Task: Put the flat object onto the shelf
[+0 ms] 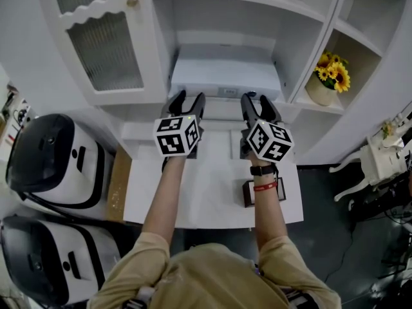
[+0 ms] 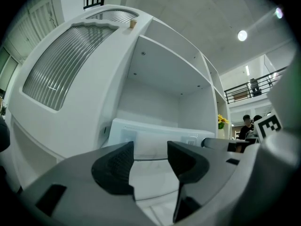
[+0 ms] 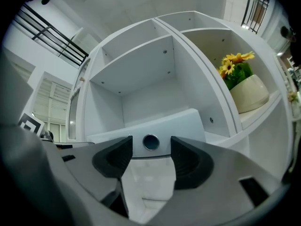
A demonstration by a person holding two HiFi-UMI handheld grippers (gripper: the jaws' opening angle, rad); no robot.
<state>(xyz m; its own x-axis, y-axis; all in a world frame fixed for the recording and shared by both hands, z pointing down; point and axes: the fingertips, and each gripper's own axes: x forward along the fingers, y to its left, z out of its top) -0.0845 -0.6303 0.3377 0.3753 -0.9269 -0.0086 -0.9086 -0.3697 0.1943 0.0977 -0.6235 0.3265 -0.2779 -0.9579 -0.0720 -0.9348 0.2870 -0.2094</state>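
The flat object (image 1: 225, 76) lies in the shelf (image 1: 293, 50) bay at upper centre of the frame, with the left tongs (image 1: 187, 100) and right tongs (image 1: 256, 102) both released just before its front edge, so a careless pull-back could snag that edge and drag it out.

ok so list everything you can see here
shelf unit: 1, white, against the wall
glass door: 1, white frame, shelf unit's upper left
flat object: 1, white, lying in the shelf unit's middle
flower pot: 1, cream with yellow flowers, shelf unit's right side
table: 1, white, in front of the shelf unit
board: 1, brown, beside the table's left edge
dark object: 1, brown, table's right edge
machines: 2, white and black, far left
left gripper: 1, dark, jaws apart, empty, just before the flat object
right gripper: 1, dark, jaws apart, empty, alongside it
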